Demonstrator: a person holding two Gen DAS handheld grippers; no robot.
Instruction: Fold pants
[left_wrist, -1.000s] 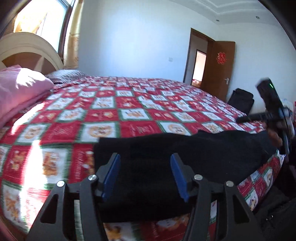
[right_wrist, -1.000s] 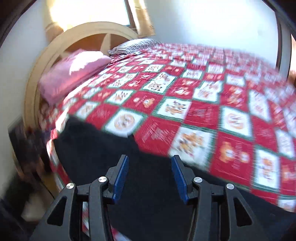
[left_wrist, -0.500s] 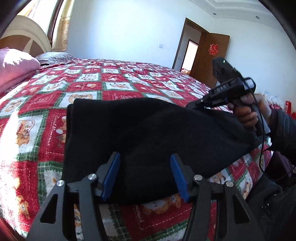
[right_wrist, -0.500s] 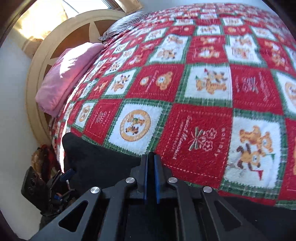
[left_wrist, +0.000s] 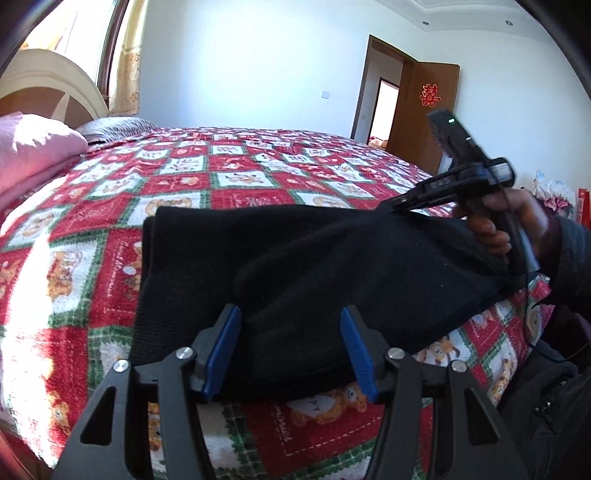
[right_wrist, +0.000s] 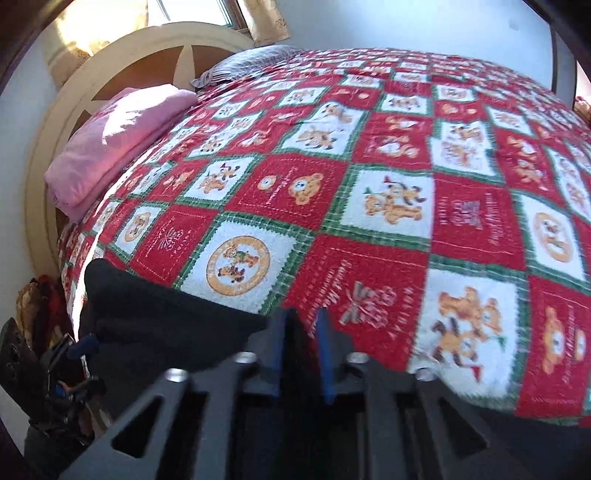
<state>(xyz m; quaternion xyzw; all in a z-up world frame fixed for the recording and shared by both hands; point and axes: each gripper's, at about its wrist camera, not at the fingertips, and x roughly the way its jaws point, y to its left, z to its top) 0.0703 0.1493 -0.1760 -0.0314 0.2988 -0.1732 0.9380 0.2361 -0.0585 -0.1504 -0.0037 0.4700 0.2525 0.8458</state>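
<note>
The black pants (left_wrist: 295, 269) lie folded across the near edge of the bed. My left gripper (left_wrist: 290, 343) is open, its blue pads either side of the pants' near edge, not clamped. In the left wrist view my right gripper (left_wrist: 397, 203) is at the pants' far right end, raised a little. In the right wrist view the right gripper (right_wrist: 303, 325) has its blue pads slightly apart with dark cloth between them; the pants (right_wrist: 166, 325) stretch away to the left. The image is blurred there.
The bed carries a red, white and green bear-pattern blanket (left_wrist: 236, 177). A pink folded cover (right_wrist: 118, 136) and striped pillow (right_wrist: 251, 62) lie by the cream headboard (right_wrist: 122, 70). An open brown door (left_wrist: 424, 110) stands at the far right.
My right gripper shut on the pants' right end half a second ago and has now eased apart slightly while lifting. The left gripper stayed open at the near edge.
</note>
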